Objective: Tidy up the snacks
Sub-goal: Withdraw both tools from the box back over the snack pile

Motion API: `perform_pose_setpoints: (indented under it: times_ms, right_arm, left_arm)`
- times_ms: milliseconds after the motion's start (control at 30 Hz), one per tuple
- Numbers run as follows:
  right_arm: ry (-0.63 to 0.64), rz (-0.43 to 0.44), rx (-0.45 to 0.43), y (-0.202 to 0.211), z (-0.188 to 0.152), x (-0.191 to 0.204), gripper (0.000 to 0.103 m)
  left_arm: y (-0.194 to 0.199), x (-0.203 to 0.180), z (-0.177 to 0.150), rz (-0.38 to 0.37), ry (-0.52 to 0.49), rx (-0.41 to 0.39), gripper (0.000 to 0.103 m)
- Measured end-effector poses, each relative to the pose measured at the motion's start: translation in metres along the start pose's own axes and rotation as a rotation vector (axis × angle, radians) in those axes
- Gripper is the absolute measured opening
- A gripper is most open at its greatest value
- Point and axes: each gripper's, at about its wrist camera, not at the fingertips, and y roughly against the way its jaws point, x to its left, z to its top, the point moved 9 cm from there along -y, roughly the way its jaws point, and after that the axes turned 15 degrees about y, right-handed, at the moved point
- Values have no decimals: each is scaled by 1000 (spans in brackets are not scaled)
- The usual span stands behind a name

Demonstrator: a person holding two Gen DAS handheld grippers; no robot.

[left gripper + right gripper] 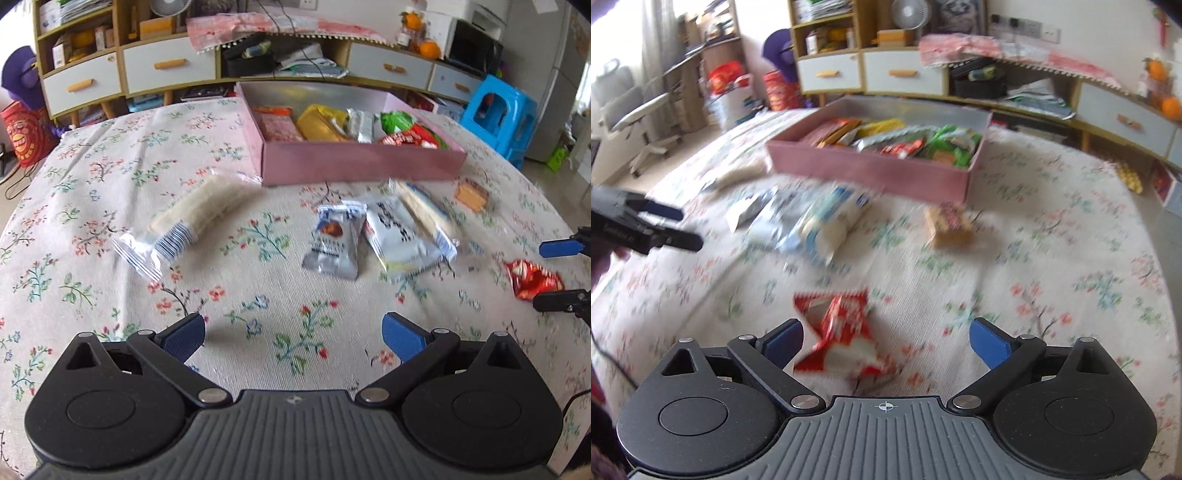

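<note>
**A:** What do you have nearest you right now?

**B:** I carry two sets of jaws. My right gripper stands wide open above the red and white packet, which lies on the flowered table near its front edge. The packet sits between the blue pads but closer to the left one, and neither pad presses on it. My left gripper is open too, with only bare cloth between its pads.

**A:** And further in?

**B:** Toward the middle of the table lies a silver packet, with a white packet just beside it and a long cracker pack lying partly over that one. A long pale wafer pack lies off toward the left edge, and a small tan biscuit sits close to the pink box. The box stands at the far side, already holding a good many snacks.

**A:** What could go wrong from here?

**B:** I judge the red packet the risk. It is crumpled, flat and off centre between my pads, so closing now may catch only a corner, or the left pad may push it sideways across the cloth. The pads could also pinch the tablecloth and drag the other snacks. The right view is blurred, so I cannot tell how high I am over it.
</note>
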Motion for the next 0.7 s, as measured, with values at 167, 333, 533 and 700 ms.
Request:
perform_pose_setpoints:
  times_ms: [167, 333, 533, 700]
  right_arm:
    - [63, 8, -10, -3, -10, 11, 100]
    - [86, 15, -32, -5, -12, 13, 103]
    - [104, 32, -1, -7, -9, 12, 103]
    - [103, 38, 26, -10, -7, 12, 103]
  left_arm:
    - [-3, -4, -4, 0, -62, -15, 103]
    - [-6, -8, -5, -12, -105, -53, 103]
    - [-12, -12, 2, -23, -113, -89, 103]
    - [-18, -15, 11, -23, -104, -98, 98]
